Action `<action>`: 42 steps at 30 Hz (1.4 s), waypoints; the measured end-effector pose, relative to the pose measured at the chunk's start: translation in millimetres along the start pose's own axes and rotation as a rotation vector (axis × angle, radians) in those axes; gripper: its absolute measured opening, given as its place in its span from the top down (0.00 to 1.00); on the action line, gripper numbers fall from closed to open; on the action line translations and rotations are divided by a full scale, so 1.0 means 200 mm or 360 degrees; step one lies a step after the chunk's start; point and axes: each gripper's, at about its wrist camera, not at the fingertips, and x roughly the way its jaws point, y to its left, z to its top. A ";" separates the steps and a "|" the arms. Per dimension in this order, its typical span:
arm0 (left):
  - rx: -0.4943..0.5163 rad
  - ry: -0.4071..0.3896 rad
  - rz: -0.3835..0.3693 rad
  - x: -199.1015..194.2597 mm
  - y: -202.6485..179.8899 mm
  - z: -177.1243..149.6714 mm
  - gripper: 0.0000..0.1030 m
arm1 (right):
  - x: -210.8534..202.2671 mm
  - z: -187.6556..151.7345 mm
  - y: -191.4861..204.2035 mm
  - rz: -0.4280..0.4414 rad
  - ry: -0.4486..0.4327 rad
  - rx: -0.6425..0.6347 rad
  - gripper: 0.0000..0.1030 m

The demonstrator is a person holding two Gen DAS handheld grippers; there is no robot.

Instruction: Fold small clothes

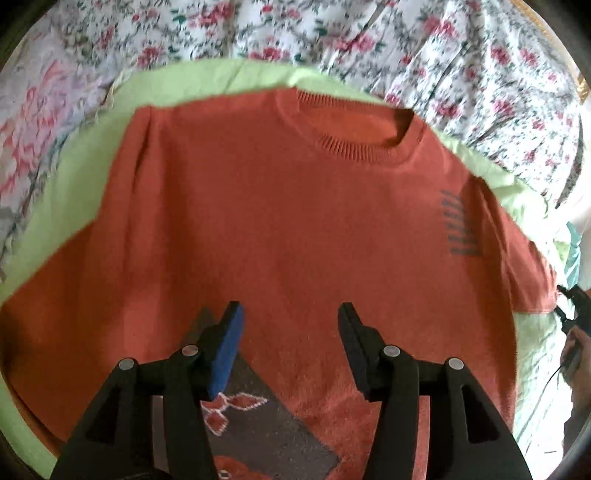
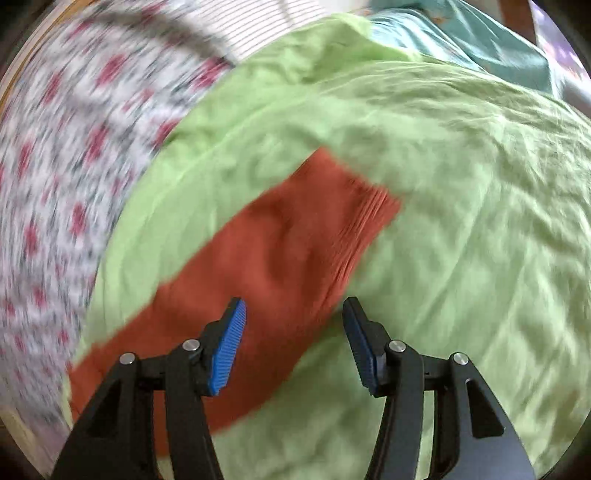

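Orange knit sweater (image 1: 295, 229) spread flat, front up, on lime-green sheet (image 1: 207, 79); collar (image 1: 354, 144) at far end, hem toward left camera, so body's long axis runs straight away from left gripper (image 1: 290, 347). Grey patterned patch (image 1: 266, 432) low on front, partly hidden behind fingers. Dark stripe print (image 1: 460, 223) on chest toward right side.

Left gripper centred over lower body, fingers spread wide, holding nothing; touching cloth or hovering: not readable from this angle.

Right gripper (image 2: 293, 345) over one sleeve (image 2: 258, 273), fingers likewise spread, empty. Sleeve runs diagonally, ribbed cuff (image 2: 369, 214) at far upper right, shoulder end toward lower left. Left-hand pad (image 2: 227, 347) sits over sleeve fabric, other finger over bare sheet, so sleeve edge passes between them. Right gripper clearly nearer sleeve; likely next step a sleeve fold inward across body, needing a pinch near cuff, which lies ahead of fingertips.

Right view heavily motion-blurred; cuff ribbing and floral bedding (image 2: 62, 192) smeared. Opposite sleeve cut off at left view's lower-left edge. Hem hidden under left gripper's body. Teal cloth (image 2: 461, 33) at far edge of right view, unidentified. Floral bedding surrounds green sheet.
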 end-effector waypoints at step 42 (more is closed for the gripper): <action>-0.0127 -0.0069 -0.0213 -0.11 0.31 -0.09 0.34 | 0.22 -2.00 1.99 0.1066 0.1213 -0.1103 0.58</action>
